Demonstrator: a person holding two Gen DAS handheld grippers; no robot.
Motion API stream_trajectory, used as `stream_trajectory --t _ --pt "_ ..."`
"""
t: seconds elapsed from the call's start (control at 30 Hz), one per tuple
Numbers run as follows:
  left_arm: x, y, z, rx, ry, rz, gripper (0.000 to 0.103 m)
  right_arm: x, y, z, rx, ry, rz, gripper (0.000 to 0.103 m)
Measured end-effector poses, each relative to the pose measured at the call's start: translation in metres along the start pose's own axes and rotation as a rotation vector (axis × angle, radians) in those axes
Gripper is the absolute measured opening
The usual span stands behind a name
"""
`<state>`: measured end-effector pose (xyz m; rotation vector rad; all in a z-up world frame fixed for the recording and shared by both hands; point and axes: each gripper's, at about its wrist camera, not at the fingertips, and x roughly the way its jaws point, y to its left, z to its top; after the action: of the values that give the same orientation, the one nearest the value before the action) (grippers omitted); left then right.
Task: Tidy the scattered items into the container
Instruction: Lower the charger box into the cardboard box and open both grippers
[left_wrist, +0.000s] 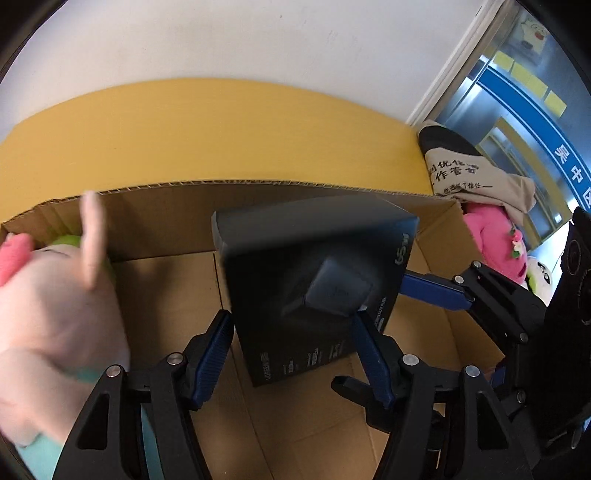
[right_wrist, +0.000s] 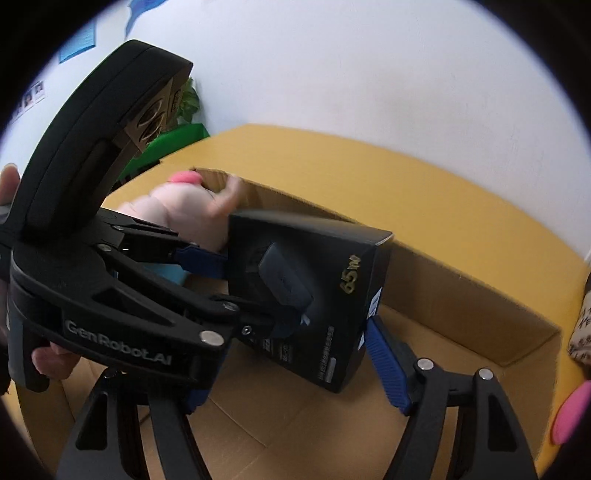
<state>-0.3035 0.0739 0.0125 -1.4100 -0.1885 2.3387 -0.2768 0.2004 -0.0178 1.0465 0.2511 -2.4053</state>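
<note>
A black charger box (left_wrist: 314, 288) marked "65W" hangs tilted inside an open cardboard box (left_wrist: 258, 206). My left gripper (left_wrist: 295, 354) stands open around its lower part, fingers apart from its sides. My right gripper (right_wrist: 295, 354) shows its right finger (right_wrist: 386, 363) beside the charger box (right_wrist: 314, 295), apart from it; its left finger is hidden behind the left gripper's body (right_wrist: 122, 295). In the left wrist view the right gripper's blue finger (left_wrist: 436, 291) reaches the box's right side. A pink plush toy (left_wrist: 55, 314) lies in the carton's left corner.
The carton's yellow outer flap (left_wrist: 203, 136) stands against a white wall. Beside the carton on the right are a printed cloth bag (left_wrist: 465, 173) and a pink plush (left_wrist: 495, 240). A green object and plant (right_wrist: 184, 122) sit behind the carton.
</note>
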Motion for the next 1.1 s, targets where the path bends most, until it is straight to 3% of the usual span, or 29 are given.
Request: stream_trajectory --t 0.1,0.33,0.43,0.57,0.73,0.8,0.87,0.9,1.0,1.1 --pt "0.003 -0.002 0.001 -0.005 0.014 0.015 0.069 0.01 -0.027 0.002 0.055 0.019 0.019 0.071" --pt "0.013 0.005 0.007 -0.047 0.035 0.011 0.069 0.024 -0.033 -0.004 0.121 0.059 0.02 0.07" --pt "0.008 0.004 0.01 -0.042 0.007 0.022 0.068 0.024 -0.038 -0.008 0.14 0.04 0.03 0.071" --pt "-0.02 0.002 0.012 -0.064 -0.085 0.023 0.074 -0.001 -0.044 -0.006 0.169 -0.032 0.007 0.079" --pt "-0.086 -0.025 -0.002 0.025 -0.232 0.076 0.088 -0.077 -0.03 -0.006 0.171 -0.136 -0.048 0.08" --pt "-0.123 -0.04 -0.023 0.069 -0.31 0.102 0.097 -0.105 -0.018 -0.004 0.181 -0.175 -0.057 0.08" --pt "-0.148 -0.052 -0.041 0.091 -0.367 0.128 0.099 -0.148 0.001 -0.015 0.176 -0.212 -0.073 0.081" --pt "-0.167 -0.062 -0.058 0.107 -0.41 0.144 0.101 -0.152 0.009 -0.002 0.178 -0.234 -0.086 0.081" --pt "-0.203 -0.078 -0.095 0.138 -0.479 0.179 0.103 -0.191 0.046 -0.02 0.211 -0.269 -0.112 0.082" --pt "-0.239 -0.092 -0.137 0.12 -0.567 0.293 0.103 -0.205 0.073 -0.037 0.281 -0.274 -0.135 0.082"
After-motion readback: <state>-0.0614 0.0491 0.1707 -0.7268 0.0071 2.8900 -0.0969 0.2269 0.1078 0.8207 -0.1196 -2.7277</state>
